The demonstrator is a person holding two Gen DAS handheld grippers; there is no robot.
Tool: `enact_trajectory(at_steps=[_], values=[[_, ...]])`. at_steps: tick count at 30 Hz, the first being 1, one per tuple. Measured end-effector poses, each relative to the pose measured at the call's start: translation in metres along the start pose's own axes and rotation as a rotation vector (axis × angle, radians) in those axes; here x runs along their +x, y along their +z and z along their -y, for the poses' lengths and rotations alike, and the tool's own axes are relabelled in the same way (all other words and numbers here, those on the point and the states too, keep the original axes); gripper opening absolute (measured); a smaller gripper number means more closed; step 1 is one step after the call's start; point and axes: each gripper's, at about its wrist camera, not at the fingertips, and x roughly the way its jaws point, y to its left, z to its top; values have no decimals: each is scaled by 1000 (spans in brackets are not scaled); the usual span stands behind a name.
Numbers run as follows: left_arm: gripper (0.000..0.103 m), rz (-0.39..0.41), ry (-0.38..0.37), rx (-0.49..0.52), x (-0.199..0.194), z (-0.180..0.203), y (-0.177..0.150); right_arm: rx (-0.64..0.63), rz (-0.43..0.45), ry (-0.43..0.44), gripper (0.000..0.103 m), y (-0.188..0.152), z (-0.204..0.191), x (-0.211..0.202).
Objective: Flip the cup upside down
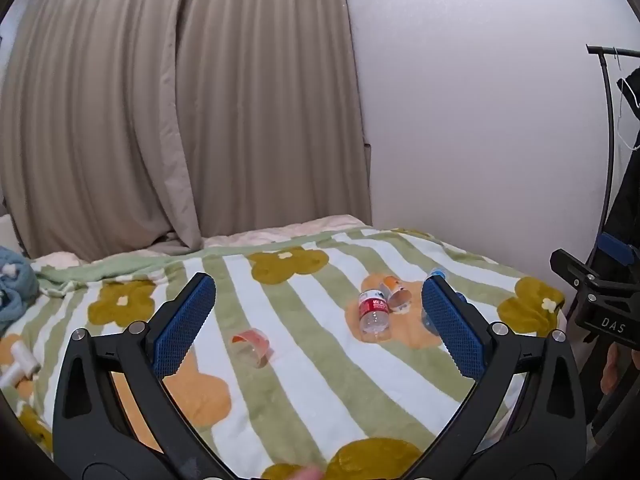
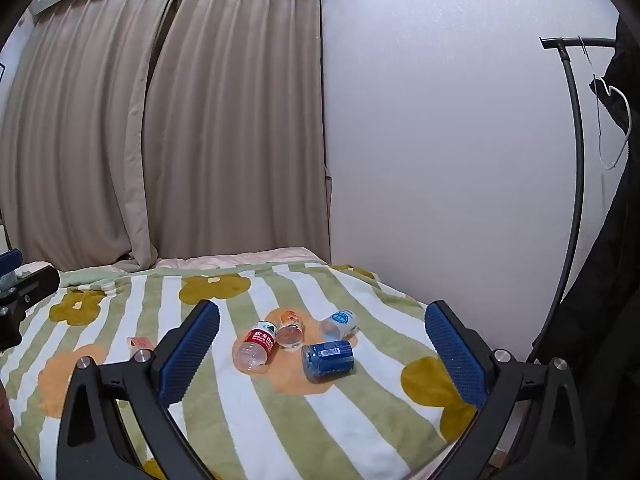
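**Inspector:** Your cup [image 1: 253, 347] is the clear plastic one with the orange-red band. It lies on its side on the striped flower blanket [image 1: 320, 380], well apart from the bottle cluster. In the right wrist view only a corner of it [image 2: 139, 342] shows, behind the left finger.

**Operator:** Which way from my tongs?

**Inspector:** It sits ahead of your left gripper [image 1: 318, 322], low and slightly left of centre between the fingers. Your right gripper [image 2: 322, 354] faces the cluster instead: the red-label bottle [image 2: 256, 346], the orange cup [image 2: 290, 330], the blue can [image 2: 328, 360] and the white-blue bottle [image 2: 340, 324]. Both sets of jaws stand wide apart and hold nothing.

**Operator:** Its axis?

**Inspector:** Roughly flat, with the open mouth turned toward you and to the right, as far as I can tell. In my judgement your left hand is nearer; close across the wall, not along the axis.
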Motion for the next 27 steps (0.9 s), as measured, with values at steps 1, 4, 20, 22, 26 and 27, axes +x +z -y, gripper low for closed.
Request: enact_trajectory(at_steps=[1, 4, 20, 22, 26, 27], values=[[103, 6, 1, -4, -1, 0, -1, 0, 2, 2, 103, 0, 0, 0], [103, 15, -5, -16, -3, -5, -2, -10, 10, 7, 103, -1, 0, -1], [103, 10, -4, -9, 0, 3, 2, -17, -6, 5, 103, 0, -4, 0], [103, 10, -5, -5, 0, 5, 2, -17, -12, 7, 103, -2, -4, 2], [103, 6, -5, -4, -1, 3, -1, -16, -18, 6, 103, -5, -2, 6], [103, 4, -7, -4, 0, 2, 0, -15, -19, 6, 103, -6, -1, 6]])
